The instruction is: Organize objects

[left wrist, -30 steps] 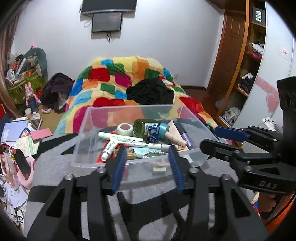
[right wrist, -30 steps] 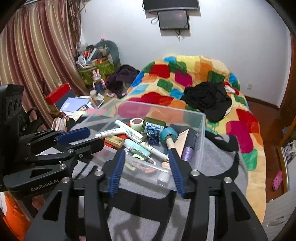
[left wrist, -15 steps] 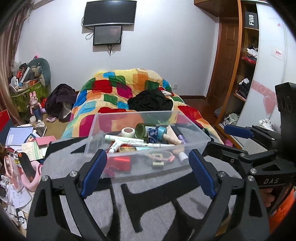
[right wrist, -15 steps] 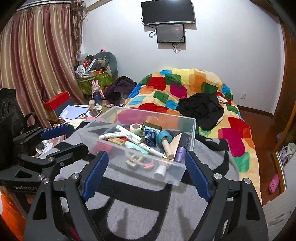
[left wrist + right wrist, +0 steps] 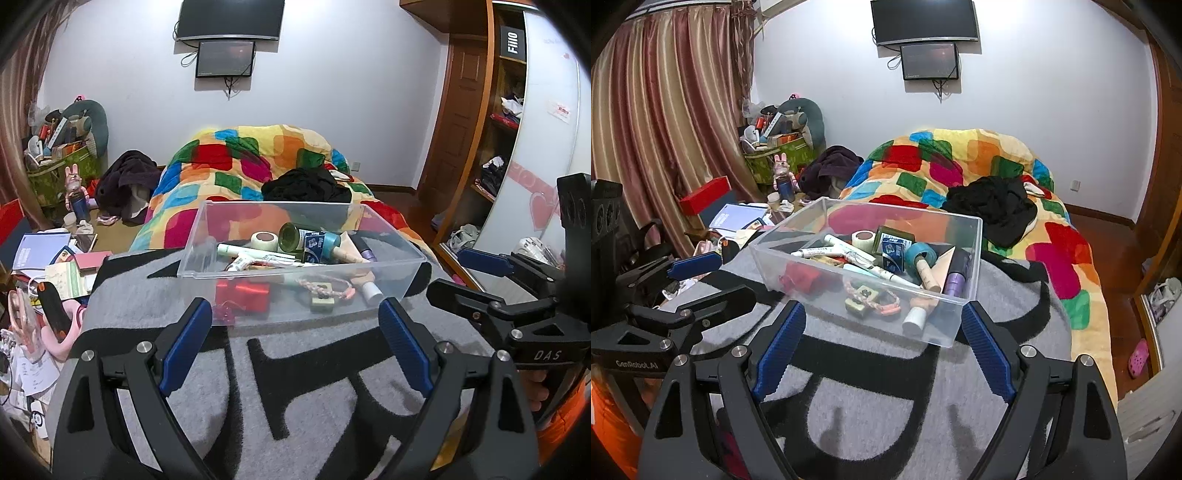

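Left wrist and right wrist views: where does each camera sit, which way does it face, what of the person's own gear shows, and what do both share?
Left wrist view: sits on the left hand-held gripper, jaws open, facing the clear bin and the bed beyond; the right hand-held gripper shows at its right edge.
Right wrist view: sits on the right hand-held gripper, jaws open, facing the same bin from its right; the left hand-held gripper shows at left.
Shared: bin, grey blanket, colourful quilt, wall screens.
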